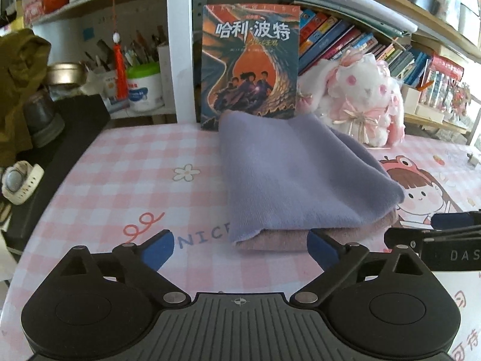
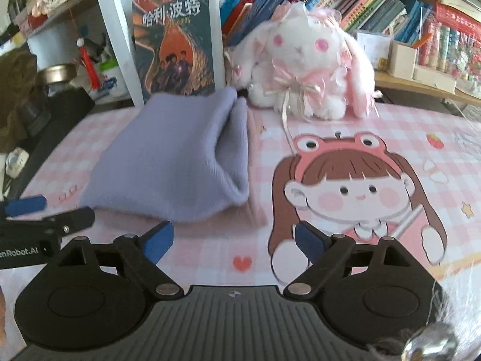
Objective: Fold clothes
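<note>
At the bottom of each wrist view, the left tool [image 1: 240, 248] and right tool [image 2: 234, 240] gape wide and empty before the folded lilac garment [image 1: 296, 177], centre frame on the worktop [image 1: 126, 186], so any tidying pinch should take its near hem squarely.

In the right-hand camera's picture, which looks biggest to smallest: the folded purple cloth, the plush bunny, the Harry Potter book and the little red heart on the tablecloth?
As they appear in the right wrist view:
1. Folded purple cloth
2. Plush bunny
3. Harry Potter book
4. Red heart, by far the smallest

The cloth lies nearer the camera, which inflates it; bunny and book look close in size.
</note>
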Tool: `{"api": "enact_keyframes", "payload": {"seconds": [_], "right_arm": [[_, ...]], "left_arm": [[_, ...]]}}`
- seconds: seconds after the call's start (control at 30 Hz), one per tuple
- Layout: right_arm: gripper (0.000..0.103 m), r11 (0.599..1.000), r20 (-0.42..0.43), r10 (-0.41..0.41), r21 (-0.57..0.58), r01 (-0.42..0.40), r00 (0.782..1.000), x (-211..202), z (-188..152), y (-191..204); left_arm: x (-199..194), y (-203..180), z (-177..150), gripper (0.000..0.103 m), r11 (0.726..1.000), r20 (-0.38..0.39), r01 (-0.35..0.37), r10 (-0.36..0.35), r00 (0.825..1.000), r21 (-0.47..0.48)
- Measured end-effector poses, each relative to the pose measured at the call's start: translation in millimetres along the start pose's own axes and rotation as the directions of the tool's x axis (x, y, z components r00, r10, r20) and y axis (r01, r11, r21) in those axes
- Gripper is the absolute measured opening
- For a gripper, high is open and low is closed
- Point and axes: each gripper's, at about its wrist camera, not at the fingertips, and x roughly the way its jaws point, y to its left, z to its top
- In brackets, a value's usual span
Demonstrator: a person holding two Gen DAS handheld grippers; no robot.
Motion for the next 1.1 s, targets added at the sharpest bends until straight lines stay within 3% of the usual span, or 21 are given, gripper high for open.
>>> {"api": "enact_keyframes", "payload": {"seconds": [0.13,0.3,0.57,1.1], "right_arm": [[0.094,1.0,-0.001,-0.018,-0.009,0.018,1.0,-9,-12,3],[0.095,0.998,-0.032,-0.054,0.016,0.055,0.998,-18,-27,4],[0.097,0.994,-0.007,-0.089,0.062,0.089,0.996,-33,-46,13],[0.097,0.992,0.01,-0.122,0.02,0.122,0.992,-41,-53,22]], "left_arm": [[-5,-3,-6,0.099,1.0,-0.019,-0.007,0.007,1.0,-0.012],[-16,-10,-18,0.103,1.0,-0.02,-0.025,0.025,0.999,-0.011],[-24,-21,-32,0.103,0.998,-0.045,-0.037,0.039,0.998,0.045],[-32,-15,-31,0.103,0.999,-0.037,-0.046,0.046,0.998,-0.015]]}}
